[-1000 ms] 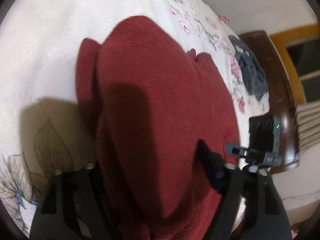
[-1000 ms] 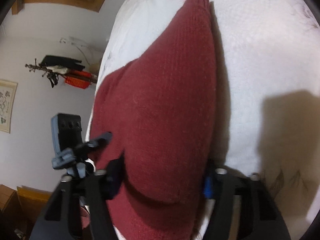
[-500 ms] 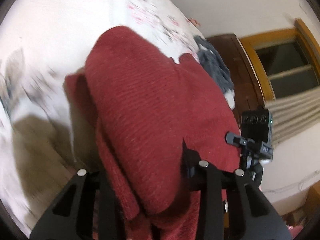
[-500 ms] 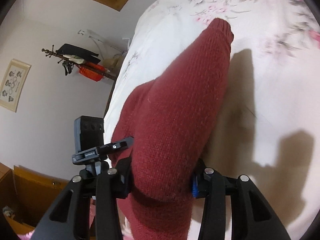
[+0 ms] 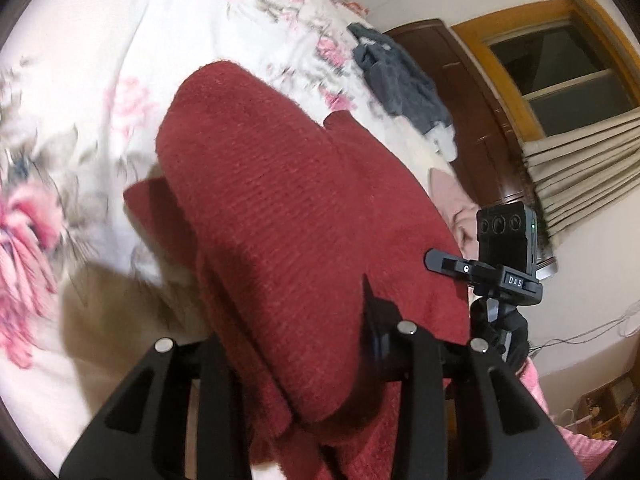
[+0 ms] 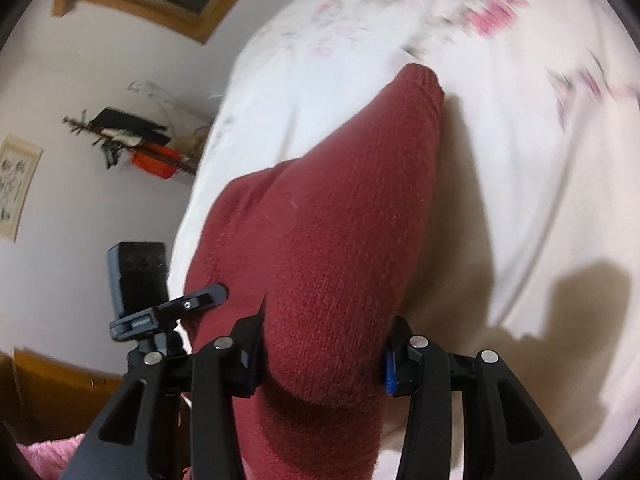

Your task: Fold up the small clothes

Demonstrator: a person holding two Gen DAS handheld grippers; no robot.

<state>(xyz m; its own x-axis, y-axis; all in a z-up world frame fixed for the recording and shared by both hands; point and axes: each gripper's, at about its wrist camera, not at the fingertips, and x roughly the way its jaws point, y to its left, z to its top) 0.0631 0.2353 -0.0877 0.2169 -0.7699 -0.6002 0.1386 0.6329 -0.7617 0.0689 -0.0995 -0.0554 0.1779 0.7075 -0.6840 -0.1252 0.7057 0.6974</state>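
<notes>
The bed (image 5: 100, 32) lies under us, floral sheet bare around the red sweater (image 5: 280, 200), which hangs lifted between us, its cuff (image 6: 420, 80) near the sheet. Our left gripper (image 5: 296, 360) and right gripper (image 6: 324, 344) are each clamped on bunched knit. We should keep both level, then lay it down evenly.

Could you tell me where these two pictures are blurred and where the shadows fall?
Left wrist view: the floral bedsheet is smeared by motion at left, while the red sweater stays fairly sharp; a soft shadow lies on the sheet beside it. Right wrist view: the pink flowers at top right are streaked, and a hard-edged shadow falls on the sheet at lower right; fisheye bending curves both views' edges.
</notes>
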